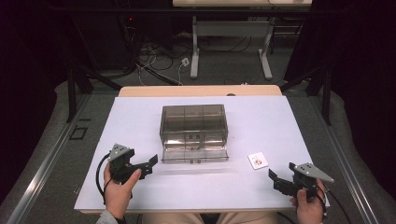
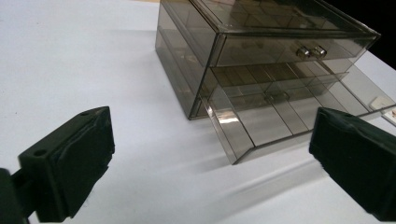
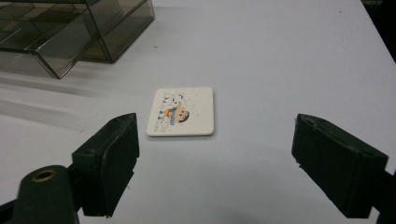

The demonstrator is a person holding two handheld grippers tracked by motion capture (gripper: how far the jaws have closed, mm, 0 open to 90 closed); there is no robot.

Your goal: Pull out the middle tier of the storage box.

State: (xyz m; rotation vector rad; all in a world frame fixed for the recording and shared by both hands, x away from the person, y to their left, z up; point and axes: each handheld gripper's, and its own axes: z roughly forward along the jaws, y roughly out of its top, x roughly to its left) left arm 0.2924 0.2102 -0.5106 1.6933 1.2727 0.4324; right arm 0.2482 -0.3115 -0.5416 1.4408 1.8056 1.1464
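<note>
**Meanwhile, both grippers open beside the drawer box**

Meanwhile I held a gripper in each hand over the white table [image 1: 140, 121], and neither one had anything in it. My left gripper [image 1: 150, 163] sat near the front left corner of the smoky, see-through box [image 1: 194, 122], its jaws spread wide with only bare tabletop between them. It pointed toward the box without touching it. From the left gripper view, the box [image 2: 243, 42] stood just ahead and to the right, with its top drawer [image 2: 285, 49] shut and showing two small knobs. The bottom drawer [image 2: 280, 116] was pulled out toward me, and its front lip rested low on the table. I could make out dividers inside the drawer but nothing lying in them.

My right gripper [image 1: 276, 179] hovered near the table's front right corner, well apart from the box. Its jaws also stood apart, gripping nothing. Just ahead of them lay the tile [image 3: 181, 112], a small white square with rounded corners and a cartoon figure on its face, flat on the table. In the high view the tile [image 1: 258, 160] lay between that gripper and the open drawer [image 1: 194, 155], clear of both.
</note>
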